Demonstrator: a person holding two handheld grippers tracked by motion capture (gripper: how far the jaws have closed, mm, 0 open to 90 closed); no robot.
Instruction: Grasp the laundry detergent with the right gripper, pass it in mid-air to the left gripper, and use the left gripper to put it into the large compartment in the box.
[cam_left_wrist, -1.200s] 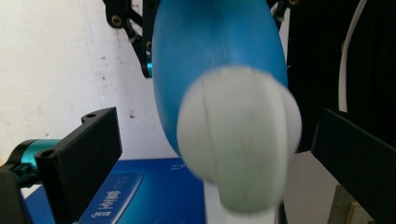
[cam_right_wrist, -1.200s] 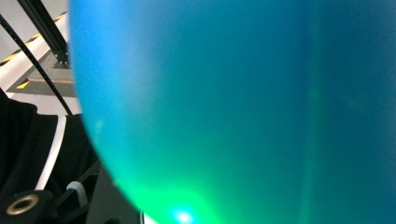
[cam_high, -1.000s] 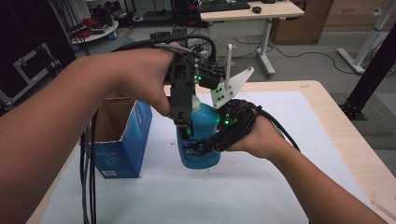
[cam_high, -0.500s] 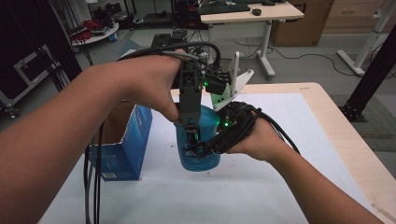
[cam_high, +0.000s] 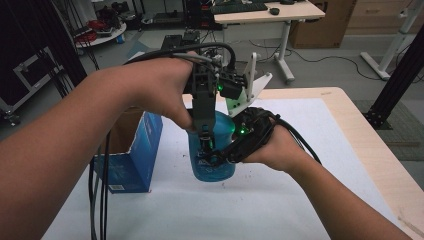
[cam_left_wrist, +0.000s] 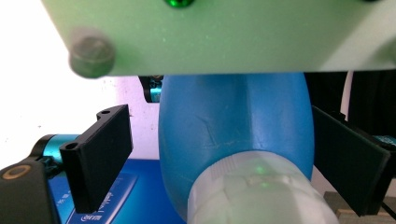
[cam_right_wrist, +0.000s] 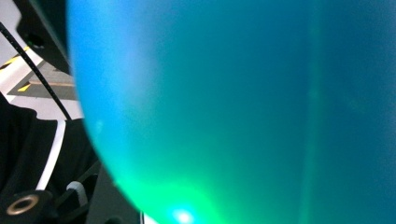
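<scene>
While a person steadies a blue bottle (cam_high: 212, 150) upright on the white-covered bench (cam_high: 310, 200), 2 hand-held grippers work it from different sides. The left gripper (cam_high: 204, 142) comes down from above, and the left gripper view has its fingers (cam_left_wrist: 95, 158) standing apart on either side of the bottle's shoulder, clear of the plastic, with the pale cap (cam_left_wrist: 259, 193) close under the lens. The right gripper (cam_high: 225, 155) presses in against the bottle's flank, its hand (cam_high: 280, 147) wrapped behind it; whether its fingers are clamped on the bottle or merely resting against it cannot be told, since blue plastic crowds the right gripper view. An open blue carton (cam_high: 131, 150) stands just beside the bottle on the left.

The likely trouble: the rounded, smooth body could slide or twist out of a sideways hold, and a push from above through fingers not yet closed could tip it toward the carton. The trailing cables (cam_high: 100, 200) hang near the carton and could snag it.
</scene>
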